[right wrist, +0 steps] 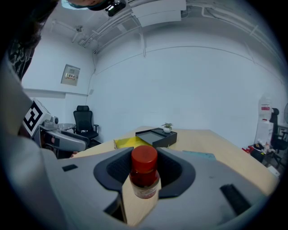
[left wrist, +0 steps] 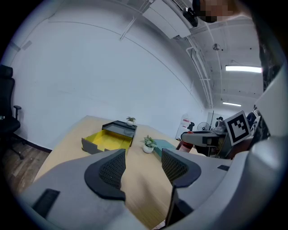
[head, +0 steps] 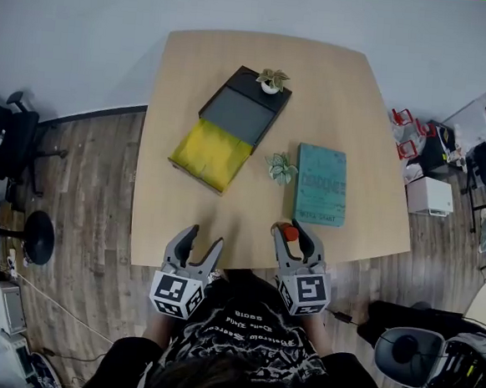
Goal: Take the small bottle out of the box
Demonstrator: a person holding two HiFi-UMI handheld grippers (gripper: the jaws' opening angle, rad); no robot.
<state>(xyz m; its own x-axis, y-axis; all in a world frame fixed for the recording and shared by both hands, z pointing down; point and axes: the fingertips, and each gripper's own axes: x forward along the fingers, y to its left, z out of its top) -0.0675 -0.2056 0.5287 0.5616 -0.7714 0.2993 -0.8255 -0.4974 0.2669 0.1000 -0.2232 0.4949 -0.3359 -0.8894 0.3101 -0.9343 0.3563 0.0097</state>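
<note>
The jaws of my right gripper are clamped on the small dark-red bottle with a red cap, which stands upright between the pads (out of the box). The jaws of my left gripper stand apart, nothing between them. Both are at the near edge of the pale wooden bench. The black box with its yellow drawer open lies well apart.

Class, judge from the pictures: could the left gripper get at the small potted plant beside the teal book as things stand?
Probably yes. The left gripper is empty with its fingers apart, and only bare table lies between it and the plant.
</note>
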